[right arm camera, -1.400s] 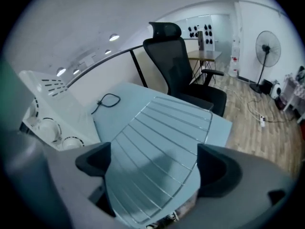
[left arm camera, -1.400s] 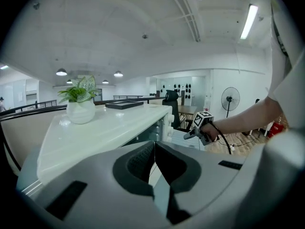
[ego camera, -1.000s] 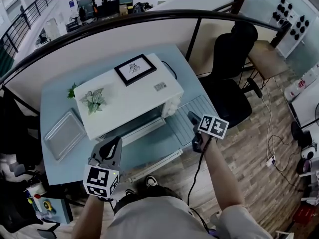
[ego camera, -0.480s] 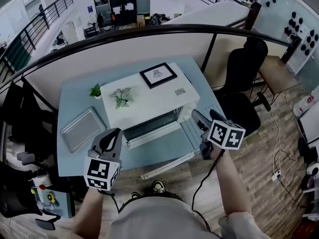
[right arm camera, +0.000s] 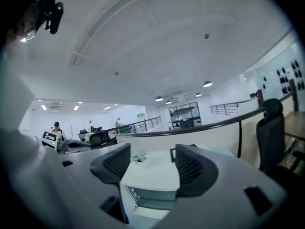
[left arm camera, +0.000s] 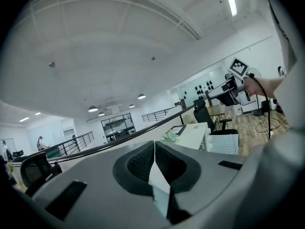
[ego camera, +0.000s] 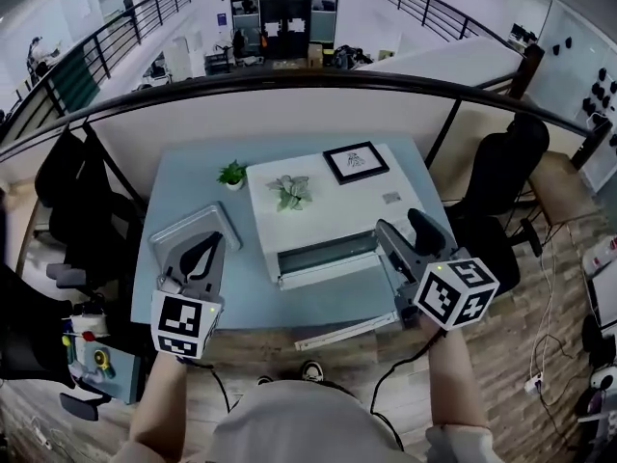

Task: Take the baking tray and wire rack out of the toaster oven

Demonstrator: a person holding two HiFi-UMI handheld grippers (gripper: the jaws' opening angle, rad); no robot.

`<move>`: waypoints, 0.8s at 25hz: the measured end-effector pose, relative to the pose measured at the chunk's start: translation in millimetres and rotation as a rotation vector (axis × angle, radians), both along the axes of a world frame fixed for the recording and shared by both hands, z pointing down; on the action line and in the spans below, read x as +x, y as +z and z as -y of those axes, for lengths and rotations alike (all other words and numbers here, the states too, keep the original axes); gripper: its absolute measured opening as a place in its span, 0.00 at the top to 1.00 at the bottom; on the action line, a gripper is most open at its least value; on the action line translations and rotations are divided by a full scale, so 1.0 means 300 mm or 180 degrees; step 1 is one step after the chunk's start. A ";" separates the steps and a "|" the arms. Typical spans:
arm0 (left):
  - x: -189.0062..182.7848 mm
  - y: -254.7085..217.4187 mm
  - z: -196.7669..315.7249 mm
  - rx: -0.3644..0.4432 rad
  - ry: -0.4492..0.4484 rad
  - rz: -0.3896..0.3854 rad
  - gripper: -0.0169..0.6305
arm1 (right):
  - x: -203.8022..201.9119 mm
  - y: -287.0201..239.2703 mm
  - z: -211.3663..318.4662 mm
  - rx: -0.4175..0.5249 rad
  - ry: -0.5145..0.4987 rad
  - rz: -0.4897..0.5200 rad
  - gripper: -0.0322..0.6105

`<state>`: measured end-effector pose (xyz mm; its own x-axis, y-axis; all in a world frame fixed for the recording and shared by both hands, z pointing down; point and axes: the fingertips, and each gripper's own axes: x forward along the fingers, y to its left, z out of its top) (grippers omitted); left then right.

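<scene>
Free passage along bare bench (ego camera: 260,299) strip at near edge, ahead of toaster oven (ego camera: 328,201). Blocked left by baking tray (ego camera: 188,222), right by black chair (ego camera: 496,186), behind by railing (ego camera: 289,77).

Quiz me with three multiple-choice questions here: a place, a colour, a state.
1. Where is the baking tray relative to the toaster oven?
A. inside it
B. on top of it
C. on the table beside it

2. What colour is the oven's casing?
A. white
B. black
C. red

3. How do the jaws of the left gripper stand?
A. wide apart
B. together, empty
C. clamped on the tray

Answers: C, it lies flat left of the oven; A, its top shows white; B, they meet with nothing between.
</scene>
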<state>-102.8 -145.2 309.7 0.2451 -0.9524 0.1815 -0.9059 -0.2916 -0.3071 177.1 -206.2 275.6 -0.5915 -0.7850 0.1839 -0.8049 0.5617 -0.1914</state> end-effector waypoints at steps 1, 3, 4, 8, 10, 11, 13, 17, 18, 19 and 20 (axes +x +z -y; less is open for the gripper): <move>-0.022 -0.010 -0.010 0.0016 -0.0031 0.0026 0.96 | -0.035 -0.026 -0.013 0.0076 -0.0080 0.0003 0.49; -0.066 -0.027 -0.032 0.0038 -0.0104 0.0088 0.96 | -0.098 -0.072 -0.039 0.0236 -0.0206 -0.0024 0.52; -0.086 -0.035 -0.045 0.0045 -0.0139 0.0108 0.96 | -0.127 -0.091 -0.051 0.0320 -0.0260 -0.0060 0.54; -0.152 -0.083 -0.103 0.0158 -0.0253 0.0087 0.96 | -0.257 -0.144 -0.104 0.0520 -0.0578 -0.0084 0.60; -0.184 -0.130 -0.137 0.0326 -0.0318 0.0042 0.96 | -0.323 -0.162 -0.134 0.0582 -0.0745 -0.0071 0.63; -0.199 -0.149 -0.152 0.0380 -0.0346 0.0029 0.96 | -0.352 -0.169 -0.148 0.0616 -0.0810 -0.0072 0.65; -0.224 -0.174 -0.175 0.0400 -0.0386 0.0021 0.96 | -0.401 -0.184 -0.170 0.0679 -0.0910 -0.0080 0.67; -0.263 -0.200 -0.225 0.0401 -0.0437 0.0024 0.96 | -0.474 -0.203 -0.210 0.0735 -0.1041 -0.0013 0.72; -0.274 -0.205 -0.239 0.0405 -0.0457 0.0021 0.96 | -0.489 -0.205 -0.219 0.0729 -0.1068 0.0021 0.74; -0.285 -0.209 -0.253 0.0411 -0.0477 0.0018 0.96 | -0.502 -0.207 -0.229 0.0721 -0.1093 0.0049 0.75; -0.295 -0.212 -0.267 0.0414 -0.0498 0.0015 0.96 | -0.514 -0.208 -0.240 0.0720 -0.1117 0.0064 0.75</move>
